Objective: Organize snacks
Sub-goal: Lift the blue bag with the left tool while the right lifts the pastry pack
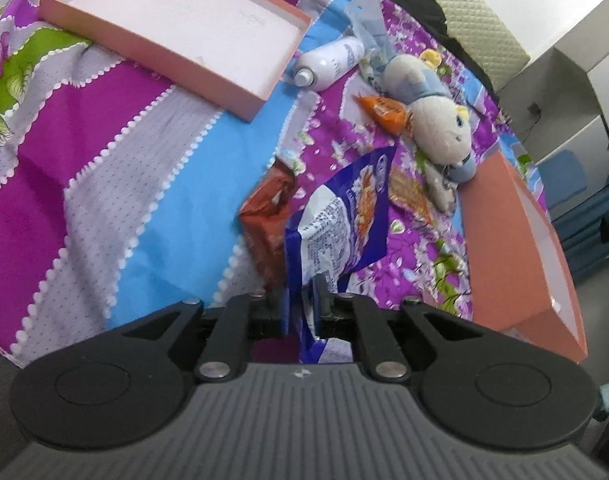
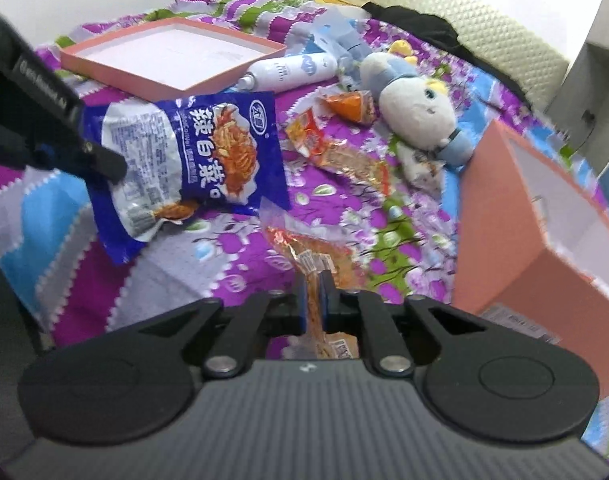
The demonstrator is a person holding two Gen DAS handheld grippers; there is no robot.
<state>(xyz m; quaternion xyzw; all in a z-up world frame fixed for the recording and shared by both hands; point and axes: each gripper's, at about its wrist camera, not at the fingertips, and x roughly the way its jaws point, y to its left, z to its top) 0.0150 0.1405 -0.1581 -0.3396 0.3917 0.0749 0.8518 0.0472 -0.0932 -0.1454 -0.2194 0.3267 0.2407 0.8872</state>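
Observation:
A blue snack bag [image 1: 344, 216] hangs from my left gripper [image 1: 304, 294], whose pads are shut on its lower edge. In the right wrist view the same bag [image 2: 224, 148] dangles above the bedspread from the left gripper [image 2: 112, 168]. A red-brown packet [image 1: 266, 220] sits just left of the bag; whether it is in the grip I cannot tell. My right gripper [image 2: 313, 278] is shut on a clear orange snack packet [image 2: 304, 248]. More packets lie on the bed: an orange one [image 2: 350, 106] and a flat red-orange one [image 2: 336, 148].
An open pink box [image 1: 176, 28] lies at the far left of the bed, and a second pink box [image 2: 544, 216] stands at the right edge. A white bottle [image 2: 288, 70], a plush toy [image 2: 420, 108] and a clear plastic wrapper [image 2: 336, 40] lie between them.

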